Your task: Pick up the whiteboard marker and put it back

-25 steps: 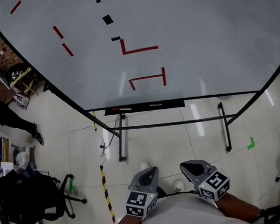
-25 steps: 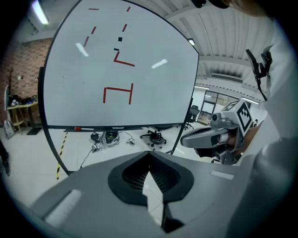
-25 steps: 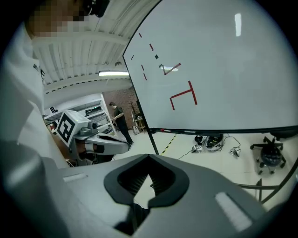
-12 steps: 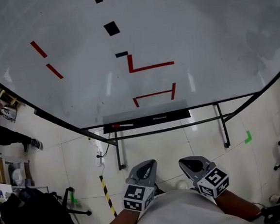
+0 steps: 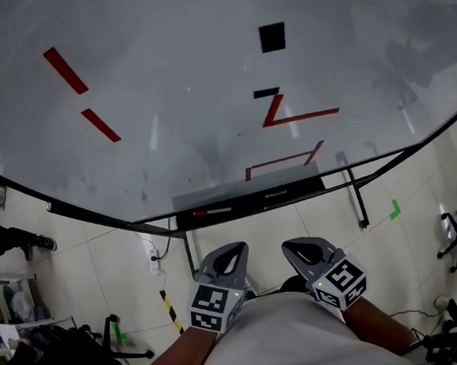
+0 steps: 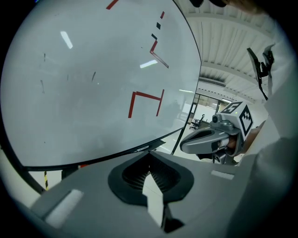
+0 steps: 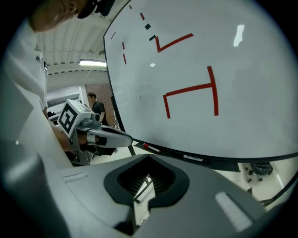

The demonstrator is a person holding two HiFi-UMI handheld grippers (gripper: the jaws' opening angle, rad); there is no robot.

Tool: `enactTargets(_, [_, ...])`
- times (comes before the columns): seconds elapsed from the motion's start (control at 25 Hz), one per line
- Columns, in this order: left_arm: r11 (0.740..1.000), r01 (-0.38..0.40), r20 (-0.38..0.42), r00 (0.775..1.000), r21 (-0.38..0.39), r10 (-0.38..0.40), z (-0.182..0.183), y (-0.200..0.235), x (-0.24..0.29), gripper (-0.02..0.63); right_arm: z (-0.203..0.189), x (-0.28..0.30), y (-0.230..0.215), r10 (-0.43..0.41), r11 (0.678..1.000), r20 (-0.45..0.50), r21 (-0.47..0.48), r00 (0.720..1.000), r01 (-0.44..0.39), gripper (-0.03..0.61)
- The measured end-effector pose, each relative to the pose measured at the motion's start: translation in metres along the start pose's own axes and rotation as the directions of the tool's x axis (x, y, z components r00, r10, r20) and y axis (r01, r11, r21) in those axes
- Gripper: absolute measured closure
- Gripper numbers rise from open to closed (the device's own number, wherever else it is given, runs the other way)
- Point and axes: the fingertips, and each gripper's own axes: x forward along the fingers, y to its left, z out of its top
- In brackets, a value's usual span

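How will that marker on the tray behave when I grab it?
The marker is a slim stick lying flat along the tray, so a nudge would probably roll it. Being so thin, it is likely rigid and light. Its barrel may slip unless gripped squarely.

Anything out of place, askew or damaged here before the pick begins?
Nothing stands out. The whiteboard marker lies flat in the tray under the whiteboard. The left gripper and right gripper sit low near the person's body, jaws together, holding nothing.
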Motion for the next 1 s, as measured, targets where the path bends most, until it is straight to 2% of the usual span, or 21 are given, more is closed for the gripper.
enactTargets(0.24, [1.0,0.01,-0.006,1.0,-0.002,-0.01,0.002,0.02,0.009,0.598,0.005,0.015,-0.006,-0.019,0.999,-0.027,-0.034,0.999,0.018,0.577])
enactTargets(0.4, [1.0,-0.018,-0.02,1.0,-0.023,0.017,0.001,0.026,0.019,0.598,0.002,0.02,-0.021,-0.004,0.999,-0.054,-0.05,0.999,0.001,0.577])
enactTargets(0.56, [0.997,-0.058,-0.03,0.998,-0.054,0.057,0.001,0.026,0.028,0.598,0.002,0.022,-0.04,0.007,0.988,-0.105,-0.153,0.994,-0.023,0.577])
enactTargets(0.76, [0.994,-0.084,-0.029,0.996,-0.071,0.083,0.002,0.021,0.036,0.598,0.002,0.033,-0.067,-0.06,0.921,-0.188,-0.389,0.98,-0.018,0.577])
enactTargets(0.88, [0.992,-0.098,-0.025,0.995,-0.079,0.096,0.002,0.02,0.037,0.598,-0.008,0.043,-0.077,-0.076,0.885,-0.225,-0.464,0.971,-0.038,0.577])
enactTargets(1.0, [0.989,-0.117,-0.024,0.993,-0.088,0.115,0.0,0.024,0.037,0.597,-0.021,0.054,-0.086,-0.082,0.862,-0.269,-0.502,0.96,-0.067,0.543])
